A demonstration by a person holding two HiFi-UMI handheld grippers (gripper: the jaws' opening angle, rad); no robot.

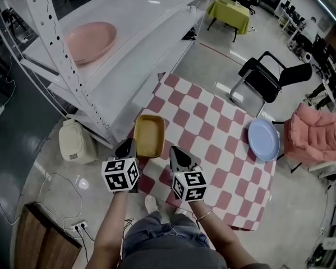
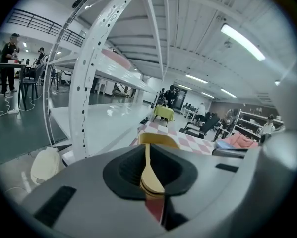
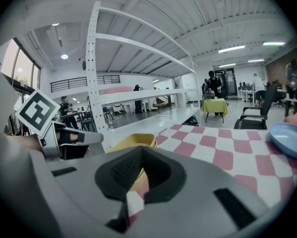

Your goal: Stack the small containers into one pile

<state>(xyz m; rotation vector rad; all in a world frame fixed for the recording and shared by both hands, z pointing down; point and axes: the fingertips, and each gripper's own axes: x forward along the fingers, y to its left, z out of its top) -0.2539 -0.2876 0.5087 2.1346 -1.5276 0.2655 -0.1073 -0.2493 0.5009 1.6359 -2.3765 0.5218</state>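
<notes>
Left gripper and right gripper hover closed and empty over the checkered mat
Each pair of jaws is pressed together with nothing between; the yellow container sits at the mat's left edge, just ahead of the left gripper and beside the white rack, and a blue plate lies at the right edge

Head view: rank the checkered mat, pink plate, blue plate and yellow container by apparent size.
1. checkered mat, clearly largest.
2. pink plate, though it lies on the raised shelf, nearer the camera, so that is unsure.
3. blue plate and yellow container look alike; not ranked.
</notes>
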